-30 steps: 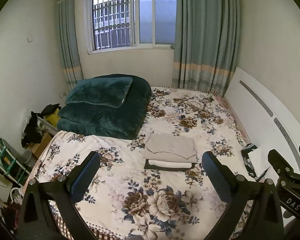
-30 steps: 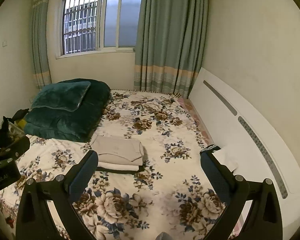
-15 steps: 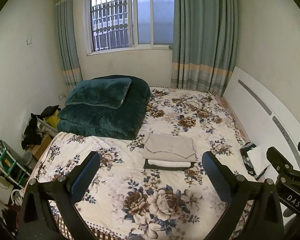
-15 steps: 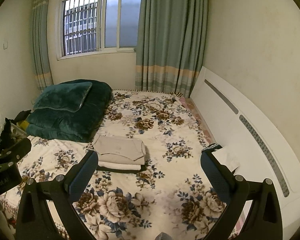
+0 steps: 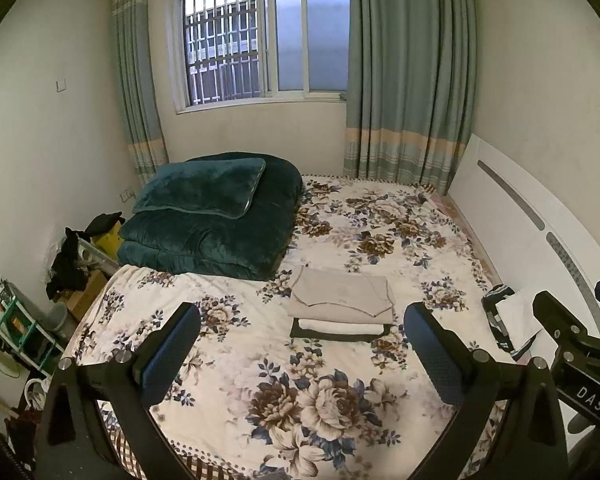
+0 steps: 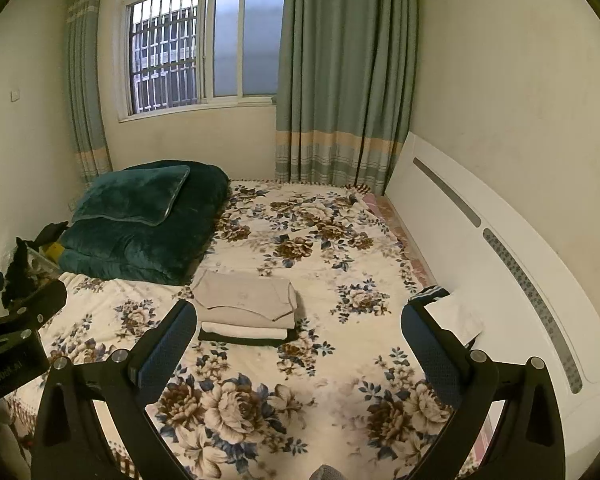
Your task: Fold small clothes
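A stack of folded clothes [image 5: 342,304] lies near the middle of the bed [image 5: 380,216], on the floral cover: a beige piece on top, a white one under it, a dark one at the bottom. The left hand-held gripper [image 5: 300,354] hangs above the near end of the bed with its fingers spread wide and nothing between them; the stack sits ahead of it, well apart, framed between the two fingers. The right hand-held gripper [image 6: 298,354] is likewise wide open and empty, and the stack [image 6: 246,308] shows ahead of it, close to its left finger [image 6: 166,354] in the view but not touched. More cloth [image 5: 510,322], dark and white, lies at the bed's right edge by the white headboard [image 5: 520,240]. A green quilt [image 5: 212,216] with a pillow on it fills the far left corner
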Demonstrator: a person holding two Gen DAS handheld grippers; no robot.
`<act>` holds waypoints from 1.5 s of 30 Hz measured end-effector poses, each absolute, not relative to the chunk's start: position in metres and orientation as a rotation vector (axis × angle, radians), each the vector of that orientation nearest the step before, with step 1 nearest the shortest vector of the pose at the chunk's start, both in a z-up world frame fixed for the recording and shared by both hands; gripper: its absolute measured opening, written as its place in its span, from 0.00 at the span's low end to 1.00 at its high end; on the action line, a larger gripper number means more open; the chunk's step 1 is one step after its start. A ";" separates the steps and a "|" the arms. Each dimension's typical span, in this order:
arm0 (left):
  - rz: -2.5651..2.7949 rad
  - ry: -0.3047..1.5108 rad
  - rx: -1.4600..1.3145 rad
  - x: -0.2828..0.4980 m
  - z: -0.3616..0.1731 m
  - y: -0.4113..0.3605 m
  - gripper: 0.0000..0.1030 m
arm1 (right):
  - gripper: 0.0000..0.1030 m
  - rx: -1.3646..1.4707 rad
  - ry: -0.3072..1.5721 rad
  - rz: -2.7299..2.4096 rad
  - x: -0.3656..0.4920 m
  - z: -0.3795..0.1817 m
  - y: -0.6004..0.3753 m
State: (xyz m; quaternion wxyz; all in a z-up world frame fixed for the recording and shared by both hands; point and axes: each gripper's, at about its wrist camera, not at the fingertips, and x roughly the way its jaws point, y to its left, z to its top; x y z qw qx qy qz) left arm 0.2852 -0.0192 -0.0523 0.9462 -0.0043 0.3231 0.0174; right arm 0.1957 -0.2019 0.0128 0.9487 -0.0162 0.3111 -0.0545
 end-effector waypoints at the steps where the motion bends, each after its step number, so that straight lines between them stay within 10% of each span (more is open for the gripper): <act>1: 0.037 0.658 -0.008 0.285 -0.052 -0.019 1.00 | 1.00 -0.031 0.633 -0.111 0.195 0.013 -0.202; 45: 0.051 0.646 -0.005 0.278 -0.049 -0.022 1.00 | 1.00 -0.038 0.629 -0.109 0.193 0.014 -0.197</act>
